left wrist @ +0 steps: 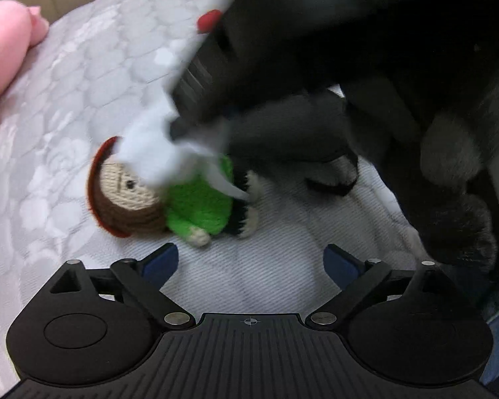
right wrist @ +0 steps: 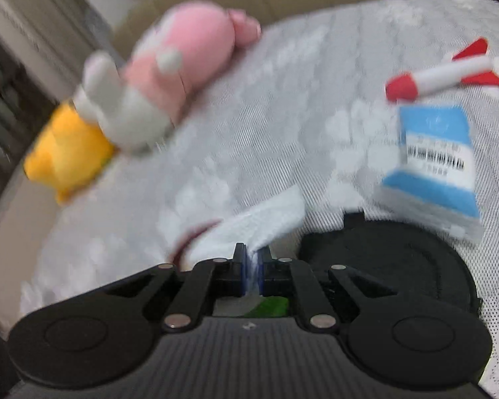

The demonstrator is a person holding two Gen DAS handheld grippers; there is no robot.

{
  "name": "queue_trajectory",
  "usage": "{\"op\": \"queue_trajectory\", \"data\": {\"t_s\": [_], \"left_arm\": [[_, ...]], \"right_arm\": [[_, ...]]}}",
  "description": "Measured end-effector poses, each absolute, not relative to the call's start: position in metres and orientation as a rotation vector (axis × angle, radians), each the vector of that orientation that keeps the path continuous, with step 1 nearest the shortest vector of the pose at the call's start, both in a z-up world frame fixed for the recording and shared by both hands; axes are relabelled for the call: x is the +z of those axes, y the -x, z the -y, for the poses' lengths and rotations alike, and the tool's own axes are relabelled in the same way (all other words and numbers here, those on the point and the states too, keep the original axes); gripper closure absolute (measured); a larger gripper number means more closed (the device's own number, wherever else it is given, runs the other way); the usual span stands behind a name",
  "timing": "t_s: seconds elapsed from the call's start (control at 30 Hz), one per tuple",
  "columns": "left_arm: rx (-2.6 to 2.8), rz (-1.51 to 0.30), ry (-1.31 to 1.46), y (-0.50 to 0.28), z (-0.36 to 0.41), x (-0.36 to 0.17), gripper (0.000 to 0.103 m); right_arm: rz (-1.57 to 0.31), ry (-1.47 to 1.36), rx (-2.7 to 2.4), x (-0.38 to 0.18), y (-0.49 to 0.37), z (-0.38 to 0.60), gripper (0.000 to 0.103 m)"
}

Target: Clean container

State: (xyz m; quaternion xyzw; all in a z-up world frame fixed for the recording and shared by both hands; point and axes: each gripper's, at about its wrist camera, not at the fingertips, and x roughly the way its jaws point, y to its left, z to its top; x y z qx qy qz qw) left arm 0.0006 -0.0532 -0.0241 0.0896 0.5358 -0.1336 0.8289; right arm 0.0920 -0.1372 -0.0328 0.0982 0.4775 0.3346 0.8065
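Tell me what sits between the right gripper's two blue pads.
A white tissue is pinched between the right gripper's pads, fanning out ahead of them; this shows in the right wrist view. Nothing else is in that gap.

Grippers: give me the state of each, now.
Left gripper: open, nothing between its fingers.
Right gripper: shut on the white tissue.

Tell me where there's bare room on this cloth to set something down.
Free: the cloth between the pink plush and the blue packet, and the patch just ahead of the open left claw. Crowded: around the knitted doll, under the right claw holding a tissue.
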Motion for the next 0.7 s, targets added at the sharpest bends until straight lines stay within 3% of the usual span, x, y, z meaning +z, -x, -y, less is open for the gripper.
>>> {"op": "queue_trajectory", "data": {"t_s": [0.13,0.3,0.57,0.7], "left_arm": [[-0.278,-1.152,-0.169,-0.004,0.048,-0.031,0.004],[-0.289,-1.161,-0.131,-0.008,0.036,-0.033,0.004],[-0.123,-1.152,0.208,-0.025,-0.052,-0.015,0.003],[0.013,-1.042,0.344,-0.014,-0.091,0.008,0.002]], "right_arm": [[-1.065,-0.162,0.625,-0.041,-0.092,0.144,0.095],[-0.918,0.057,0.461,-0.03,-0.09,0.144,0.094],[-0.868,-0.319,0.672,0.018,-0.069,0.193,0.094],[-0.968,-0.218,0.726,0.001,-0.058,0.163,0.092]]}}
